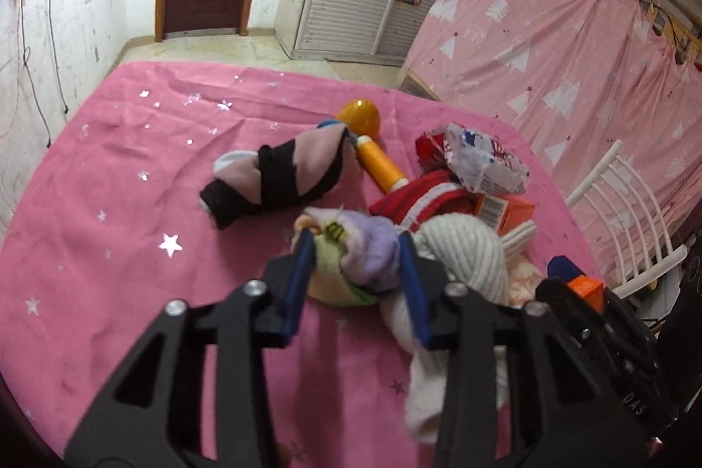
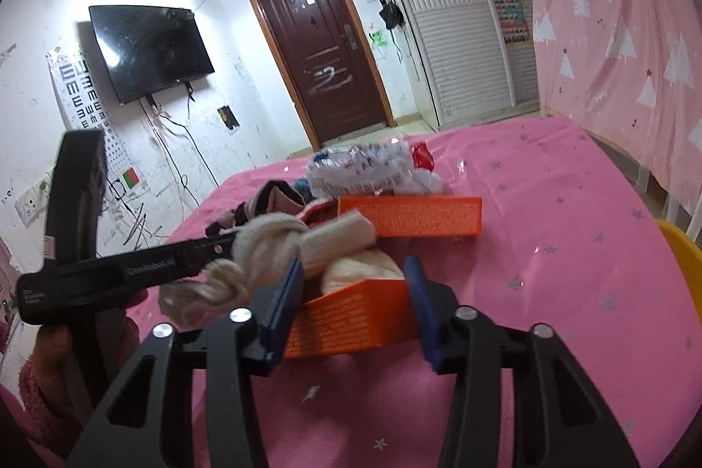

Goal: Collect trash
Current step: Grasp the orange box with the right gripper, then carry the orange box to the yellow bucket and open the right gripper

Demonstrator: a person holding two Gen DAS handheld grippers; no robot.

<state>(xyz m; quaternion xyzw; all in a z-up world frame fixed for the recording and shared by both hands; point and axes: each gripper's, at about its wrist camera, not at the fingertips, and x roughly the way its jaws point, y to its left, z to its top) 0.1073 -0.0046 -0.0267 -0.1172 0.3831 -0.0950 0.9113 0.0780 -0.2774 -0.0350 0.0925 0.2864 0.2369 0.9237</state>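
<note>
On the pink star tablecloth (image 1: pixel 109 205) lies a pile of socks and trash. My left gripper (image 1: pixel 355 244) is closed around a purple-and-green rolled sock (image 1: pixel 364 262), beside a knotted white sock (image 1: pixel 465 253). My right gripper (image 2: pixel 353 275) is shut on a small orange box (image 2: pixel 351 319); it also shows at the right edge of the left wrist view (image 1: pixel 585 288). A second orange box (image 2: pixel 417 216), a crumpled plastic wrapper (image 2: pixel 364 169) and a red wrapper (image 2: pixel 422 154) lie behind. The left gripper's body (image 2: pixel 109 275) shows at the left of the right wrist view.
A black-and-pink rolled sock (image 1: pixel 281 178), an orange thread spool (image 1: pixel 381 163), an orange plastic egg (image 1: pixel 359 116) and a red sock (image 1: pixel 421 196) lie on the table. A white chair (image 1: pixel 627 222) stands at the right. A pink curtain (image 1: pixel 570 42) hangs behind.
</note>
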